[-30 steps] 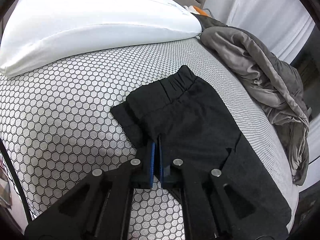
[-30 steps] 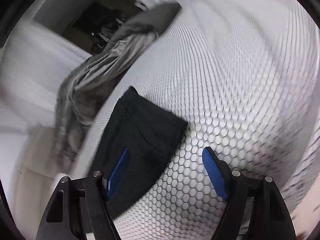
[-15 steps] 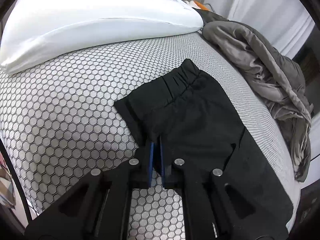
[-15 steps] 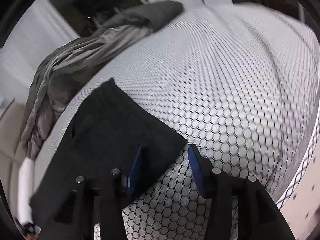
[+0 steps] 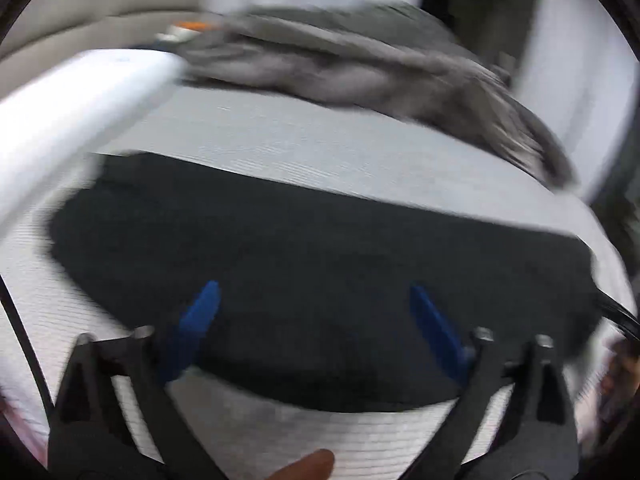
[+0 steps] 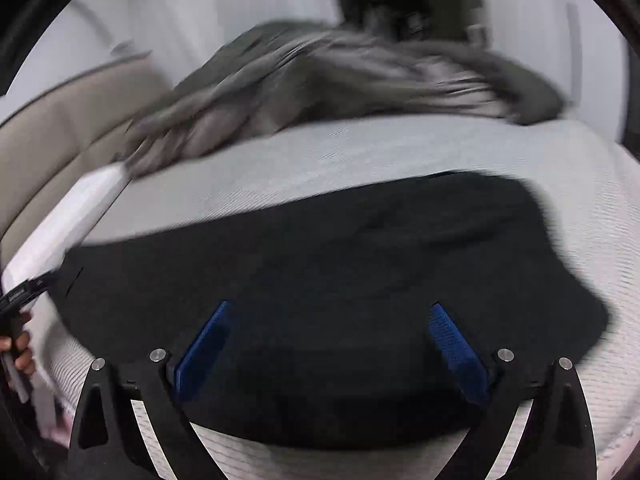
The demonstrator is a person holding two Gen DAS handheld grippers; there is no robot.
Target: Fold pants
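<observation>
Pants (image 5: 320, 264), black, lie flat across the near part of the bed (image 5: 304, 140), with a grey blanket (image 5: 360, 64) bunched along the far edge and a white pillow (image 5: 72, 108) at the left. Left hand-held gripper (image 5: 314, 312) hangs over the near edge of the fabric, jaws opening, blue pads (image 5: 200, 312) spread wide and gripping nothing; right hand-held gripper (image 6: 330, 336) likewise hangs over the fabric, jaws opening, nothing clamped; both views are motion-blurred.
</observation>
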